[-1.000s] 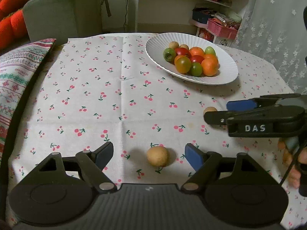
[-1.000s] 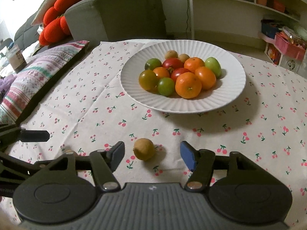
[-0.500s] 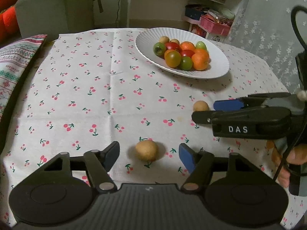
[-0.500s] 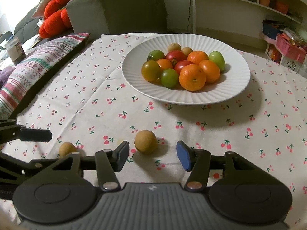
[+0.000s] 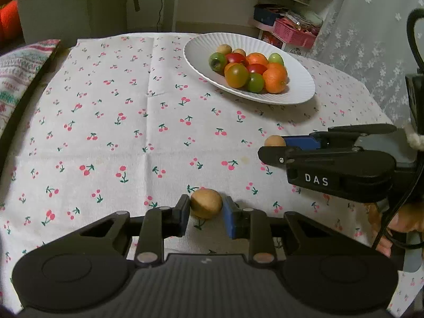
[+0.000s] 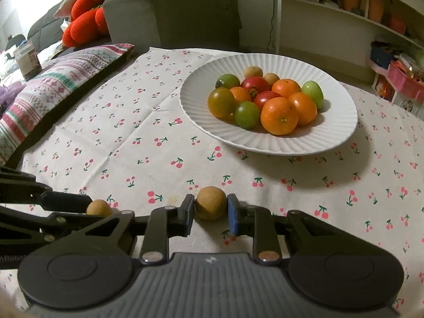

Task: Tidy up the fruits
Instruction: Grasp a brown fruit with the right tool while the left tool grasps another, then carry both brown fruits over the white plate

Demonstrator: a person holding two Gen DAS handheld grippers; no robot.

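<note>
Left claw (image 5: 206,208) closing, pads pressing a small round tan fruit (image 5: 206,203) on the cherry-print bench (image 5: 106,122). Right claw (image 6: 211,206) clamped on another tan fruit (image 6: 211,203). White ribbed plate (image 6: 331,135) of mixed fruit beyond.

Grey sofa (image 6: 172,10), white shelves (image 6: 344,21) behind.

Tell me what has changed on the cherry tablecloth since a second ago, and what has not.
Both claws closed in. The left claw is still closing, its pads now against the tan fruit it earlier only straddled. The right claw has shut on the other tan fruit. Neither fruit has left the tablecloth. The white plate and its pile of fruit stayed as they were.
</note>
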